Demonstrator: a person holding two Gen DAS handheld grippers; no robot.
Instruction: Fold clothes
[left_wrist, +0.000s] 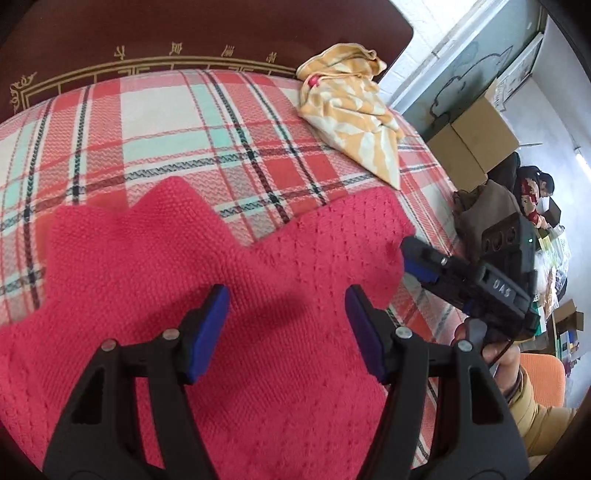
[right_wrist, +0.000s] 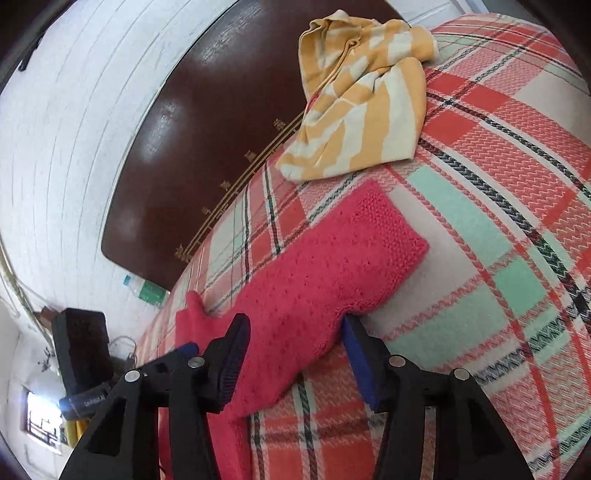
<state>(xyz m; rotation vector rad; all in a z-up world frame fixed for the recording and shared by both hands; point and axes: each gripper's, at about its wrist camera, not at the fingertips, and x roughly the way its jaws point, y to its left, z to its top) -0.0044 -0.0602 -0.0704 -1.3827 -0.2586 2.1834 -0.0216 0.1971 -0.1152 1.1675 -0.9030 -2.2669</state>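
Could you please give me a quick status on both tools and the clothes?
Left tool open above red knit sweater. Right tool open at its edge. Sweater unfolded on plaid blanket. Yellow striped garment lies apart.

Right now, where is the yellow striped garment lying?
In both wrist views the yellow striped garment lies crumpled on the plaid bedcover, near the dark headboard, beyond the red knit sweater.

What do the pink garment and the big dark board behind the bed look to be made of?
Pink garment: knitted yarn, probably wool or acrylic; matte, with visible stitch rows and small eyelet holes. Dark board: looks like lacquered wood or veneer; glossy brown, reflecting light, with gold line decoration.
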